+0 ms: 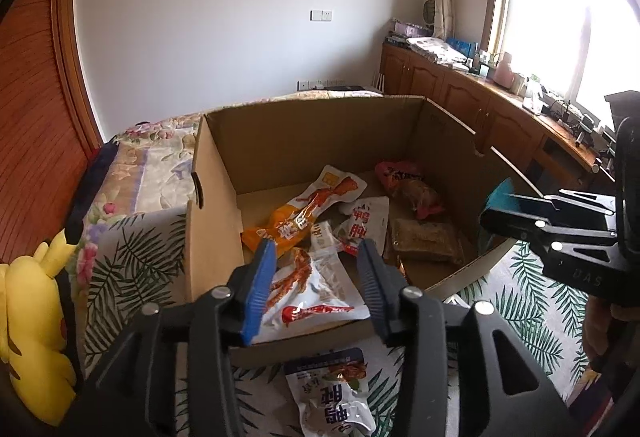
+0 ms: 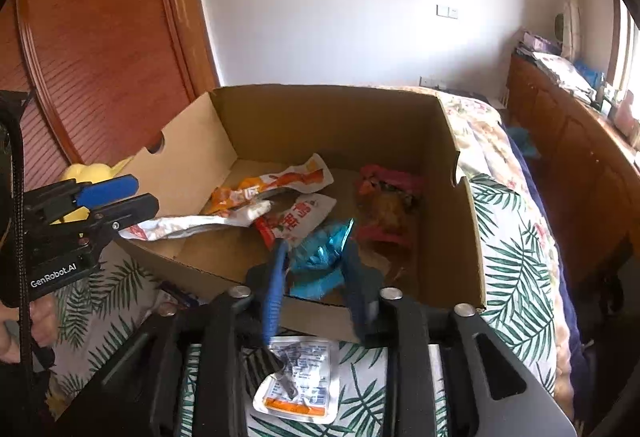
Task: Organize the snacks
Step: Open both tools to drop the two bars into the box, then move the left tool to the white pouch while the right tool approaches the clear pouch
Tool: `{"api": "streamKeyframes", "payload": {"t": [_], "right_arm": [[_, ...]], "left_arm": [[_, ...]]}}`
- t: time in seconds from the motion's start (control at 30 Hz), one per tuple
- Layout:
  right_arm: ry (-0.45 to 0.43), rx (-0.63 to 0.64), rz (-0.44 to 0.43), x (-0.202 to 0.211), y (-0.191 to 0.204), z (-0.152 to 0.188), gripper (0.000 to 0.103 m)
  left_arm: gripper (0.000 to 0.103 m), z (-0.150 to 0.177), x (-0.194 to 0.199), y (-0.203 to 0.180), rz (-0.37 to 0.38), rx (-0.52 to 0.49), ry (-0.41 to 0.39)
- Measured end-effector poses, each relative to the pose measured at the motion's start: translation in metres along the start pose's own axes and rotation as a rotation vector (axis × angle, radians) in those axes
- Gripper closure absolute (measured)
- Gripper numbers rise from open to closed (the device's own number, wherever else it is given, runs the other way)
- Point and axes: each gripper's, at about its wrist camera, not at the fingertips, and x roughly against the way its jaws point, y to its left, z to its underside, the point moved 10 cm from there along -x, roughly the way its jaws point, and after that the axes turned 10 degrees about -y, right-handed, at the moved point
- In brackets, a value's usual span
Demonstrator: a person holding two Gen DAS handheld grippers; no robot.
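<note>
A cardboard box (image 1: 216,205) stands on the bed and holds several snack packs. My left gripper (image 1: 316,257) is over the box's near edge, its jaws around a white and red snack pack (image 1: 316,297) that hangs into the box. My right gripper (image 2: 316,257) is shut on a crumpled blue wrapper (image 2: 320,261) above the box's near right corner (image 2: 452,277); it shows at the right in the left wrist view (image 1: 516,209). An orange pack (image 1: 304,213) and a red pack (image 2: 384,197) lie inside.
A white snack pack (image 1: 336,393) lies on the leaf-print bedcover below the left gripper. Another flat white pack (image 2: 300,385) lies below the right gripper. A yellow plush toy (image 1: 32,317) sits at the left. Wooden cabinets (image 1: 480,109) run along the window.
</note>
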Motion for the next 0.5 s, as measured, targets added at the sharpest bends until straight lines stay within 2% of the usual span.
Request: {"api": "streamKeyframes", "payload": {"t": [0.1,0.27,0.5], "right_arm": [[-0.023,-0.011,-0.006,0.006,-0.001,-0.005,0.067],[-0.076,-0.019,-0.044,0.033,0.003,-0.011,0.066],[-0.121,0.029,-0.098,0.074,0.026,0.009,0.064]], "left_arm": [[0.054,-0.005,0.008,0.000,0.000,-0.003,-0.018],[0.053,-0.013,0.030,-0.003,0.002,-0.037,-0.052],[0.053,-0.006,0.068,-0.012,0.017,-0.102,-0.087]]}}
